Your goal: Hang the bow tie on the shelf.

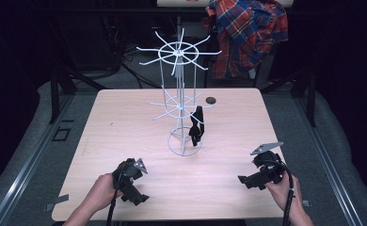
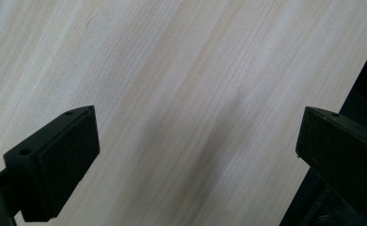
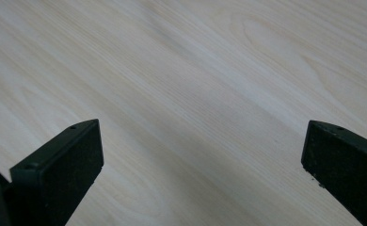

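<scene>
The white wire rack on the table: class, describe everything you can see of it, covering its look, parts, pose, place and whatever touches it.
The white wire rack stands upright near the far middle of the pale wooden table. It looks like thin white-coated metal: a round ring base, slim vertical rods, and two tiers of hooks spreading outward like spokes, the upper tier wider. A black strap-like item hangs from a lower hook, dangling beside the base ring. Both claws lie well in front of it, apart from it. Nothing else touches it.
</scene>
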### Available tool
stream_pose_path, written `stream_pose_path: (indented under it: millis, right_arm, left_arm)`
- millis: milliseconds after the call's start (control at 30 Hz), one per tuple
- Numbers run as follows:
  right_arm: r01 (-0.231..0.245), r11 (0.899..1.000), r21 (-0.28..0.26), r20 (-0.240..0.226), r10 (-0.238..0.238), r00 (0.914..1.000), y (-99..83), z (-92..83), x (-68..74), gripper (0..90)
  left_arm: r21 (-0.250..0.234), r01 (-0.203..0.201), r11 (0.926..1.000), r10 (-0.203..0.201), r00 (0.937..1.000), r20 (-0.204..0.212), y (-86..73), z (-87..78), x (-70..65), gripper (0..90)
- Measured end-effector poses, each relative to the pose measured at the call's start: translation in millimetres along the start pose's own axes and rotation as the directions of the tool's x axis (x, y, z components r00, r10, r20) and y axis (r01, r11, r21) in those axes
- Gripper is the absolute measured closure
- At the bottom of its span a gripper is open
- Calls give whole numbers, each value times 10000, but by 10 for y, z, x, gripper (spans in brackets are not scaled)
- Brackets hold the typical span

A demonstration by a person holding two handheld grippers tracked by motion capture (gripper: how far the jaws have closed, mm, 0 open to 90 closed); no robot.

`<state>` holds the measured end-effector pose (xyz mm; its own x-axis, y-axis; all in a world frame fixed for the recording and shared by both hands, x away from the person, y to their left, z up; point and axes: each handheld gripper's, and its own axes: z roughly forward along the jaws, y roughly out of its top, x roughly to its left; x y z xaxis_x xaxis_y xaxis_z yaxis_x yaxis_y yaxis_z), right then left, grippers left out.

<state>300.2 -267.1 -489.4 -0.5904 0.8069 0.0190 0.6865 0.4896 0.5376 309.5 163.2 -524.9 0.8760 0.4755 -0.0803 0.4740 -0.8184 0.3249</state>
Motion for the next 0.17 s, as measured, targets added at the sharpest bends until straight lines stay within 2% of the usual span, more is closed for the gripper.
stream_pose_path:
  millis: [100,167]
  right_arm:
    - [-176,9995,254,9,176,9998,-7,91,-73,0]
    - [-79,9986,532,68,76,9999,-14,144,-98,0]
  left_arm:
    - [47,25,10000,-25,10000,-10,0,8,3,2]
    - [71,55,10000,-55,9999,-98,6,15,8,2]
